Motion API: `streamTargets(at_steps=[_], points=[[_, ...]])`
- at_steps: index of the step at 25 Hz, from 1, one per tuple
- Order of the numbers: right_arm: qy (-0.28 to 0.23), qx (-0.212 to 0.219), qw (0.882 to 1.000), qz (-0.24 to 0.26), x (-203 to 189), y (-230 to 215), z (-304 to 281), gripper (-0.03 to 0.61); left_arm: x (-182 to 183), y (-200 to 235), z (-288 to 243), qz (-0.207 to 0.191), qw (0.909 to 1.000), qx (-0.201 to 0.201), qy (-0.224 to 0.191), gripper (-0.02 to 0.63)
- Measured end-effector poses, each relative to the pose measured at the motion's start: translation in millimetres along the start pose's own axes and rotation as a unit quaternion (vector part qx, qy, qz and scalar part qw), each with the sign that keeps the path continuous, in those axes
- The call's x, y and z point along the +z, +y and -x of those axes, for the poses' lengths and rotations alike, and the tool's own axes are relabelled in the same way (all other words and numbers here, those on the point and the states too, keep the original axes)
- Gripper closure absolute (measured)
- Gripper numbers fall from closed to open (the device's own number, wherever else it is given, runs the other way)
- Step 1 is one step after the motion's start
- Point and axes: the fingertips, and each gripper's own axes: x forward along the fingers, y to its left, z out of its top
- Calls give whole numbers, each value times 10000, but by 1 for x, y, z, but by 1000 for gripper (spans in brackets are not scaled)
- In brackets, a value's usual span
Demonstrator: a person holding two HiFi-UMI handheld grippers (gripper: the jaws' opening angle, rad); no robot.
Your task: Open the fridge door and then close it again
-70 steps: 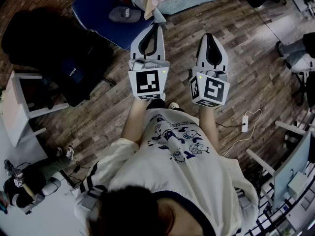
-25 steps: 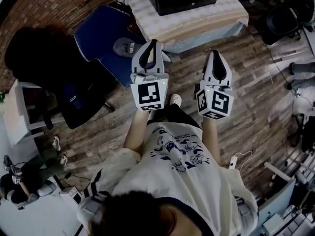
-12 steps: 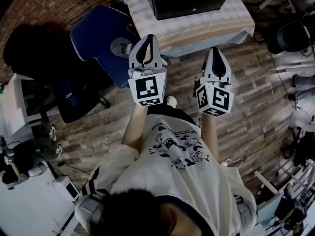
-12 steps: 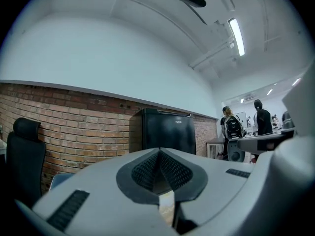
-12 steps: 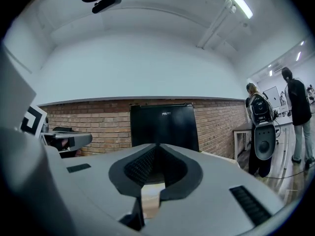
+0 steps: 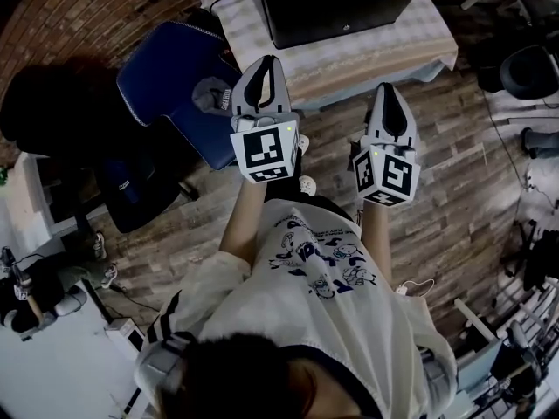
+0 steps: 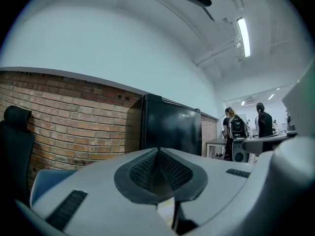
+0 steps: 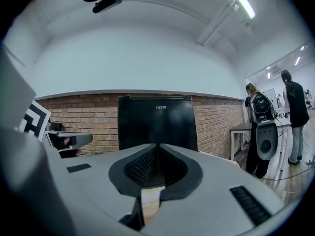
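Pressing together with nothing between them, the ribbed pads (image 7: pixel 145 168) of the left gripper (image 7: pixel 158 151) meet along a thin seam. The right gripper (image 8: pixel 157 147) shows the same: pads closed on each other, empty. Both grippers point level, side by side but apart, held out in front of the person's chest. In the head view the left gripper (image 6: pixel 266 62) shows over the near left corner of a cloth-covered table (image 6: pixel 367 55). The right gripper (image 6: pixel 389 90) is at the table's near edge, above the wood floor (image 6: pixel 454 173).

The fridge (image 8: pixel 155 122), a small black one, stands on that table toward its far edge, leaving a strip of cloth bare along the near edge. Its door faces the grippers and looks fully shut; no handle can be made out. Neither gripper touches it. A blue chair (image 6: pixel 170 68) sits beside the table's left edge, a brick wall (image 7: pixel 74 117) runs behind the fridge, and two people (image 8: pixel 273 127) stand well off to the right.

By my judgement the task proper has not begun. The grippers are close to the fridge, but opening the door and closing it again are both still to do.
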Motion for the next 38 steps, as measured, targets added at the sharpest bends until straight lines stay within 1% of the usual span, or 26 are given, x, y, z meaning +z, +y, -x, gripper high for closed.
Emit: streamTargets(at_steps=[5,8,11,13,14,15,16,17,20,25,31,38], points=[[-5,-190,9998,-2,5,-6,-52,537,-6,16,-56,21,9999,-110,104,594],[8,-277,9996,-2,6,-5,-82,537,-13,27,-86,131,9995,-205,188,594],[58,-358,9993,32,4,-4,-105,537,-22,35,-109,274,9987,-308,296,594],[91,-399,9992,35,3,-3,-116,537,-27,38,-121,253,9982,-400,362,592],[105,-418,9991,27,2,-3,-120,537,-28,38,-126,230,9979,-474,387,573],[117,-435,9990,17,2,-3,-124,537,-29,37,-131,212,9973,-566,411,527],[127,-445,9989,6,2,-3,-128,537,-31,37,-135,197,9967,-658,439,502],[137,-449,9989,-4,2,-3,-132,537,-32,37,-139,178,9960,-740,467,500],[159,-445,9989,-17,0,0,-146,537,-38,38,-149,111,9941,-925,546,462],[256,-438,9987,15,-6,6,-161,537,-47,38,-158,155,9907,-1190,634,430],[376,-426,9984,46,-15,11,-172,537,-54,38,-165,181,9873,-1407,717,416],[440,-510,9977,69,-19,13,-180,537,-50,39,-173,170,9845,-1621,645,414]])
